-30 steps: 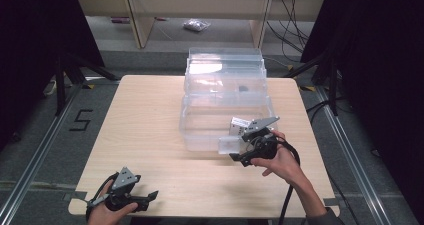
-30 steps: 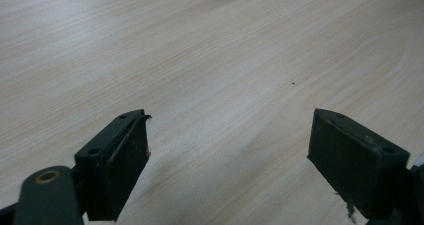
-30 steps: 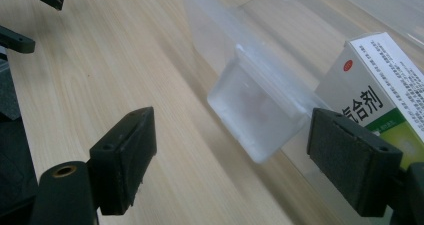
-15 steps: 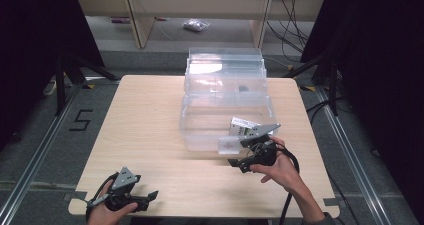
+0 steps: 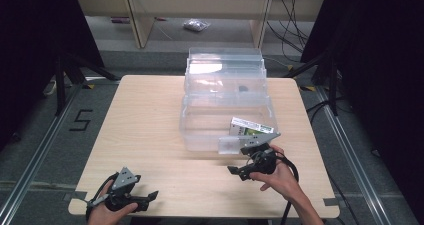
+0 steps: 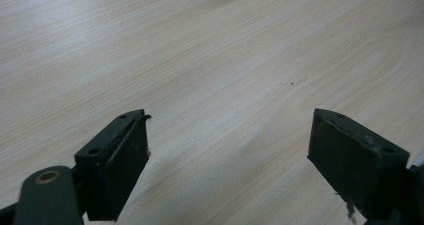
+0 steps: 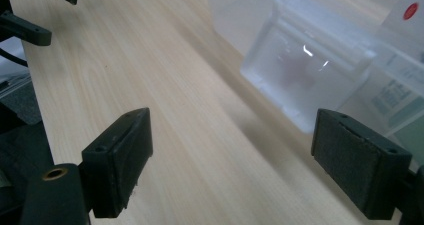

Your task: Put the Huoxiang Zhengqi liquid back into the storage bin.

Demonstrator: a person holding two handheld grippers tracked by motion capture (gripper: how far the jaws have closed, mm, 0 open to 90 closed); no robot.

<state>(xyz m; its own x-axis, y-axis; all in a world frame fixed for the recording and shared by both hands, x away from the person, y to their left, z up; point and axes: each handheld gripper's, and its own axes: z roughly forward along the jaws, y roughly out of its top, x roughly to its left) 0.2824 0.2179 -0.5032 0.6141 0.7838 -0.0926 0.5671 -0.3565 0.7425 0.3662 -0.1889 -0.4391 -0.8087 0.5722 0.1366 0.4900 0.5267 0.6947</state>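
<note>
A clear plastic box point(image 5: 200, 116) stands at the table's middle back, its lid point(image 5: 225, 65) thrown open behind it. A frosted latch flap point(image 5: 229, 145) hangs at its front wall, also seen close up point(image 7: 300, 70). A white printed card point(image 5: 245, 126) lies inside by the front right corner. My right gripper point(image 5: 239, 173) hovers just in front of the flap, apart from it. Its jaws have just been opening and stand open point(image 7: 232, 130) with only bare table between them. My left gripper point(image 5: 149, 200) rests near the front left edge, open point(image 6: 230, 135) over bare wood.
The wooden table point(image 5: 145, 130) has free room left of the box. A cable trails from the right gripper toward the front right edge. Black frame posts, grey floor and shelving lie beyond the table. A marker reading 5 is on the floor point(image 5: 81, 120).
My right gripper has drawn back from the box's latch flap toward the table's front and sunk lower, its jaws a little wider. The left gripper has stayed put.
</note>
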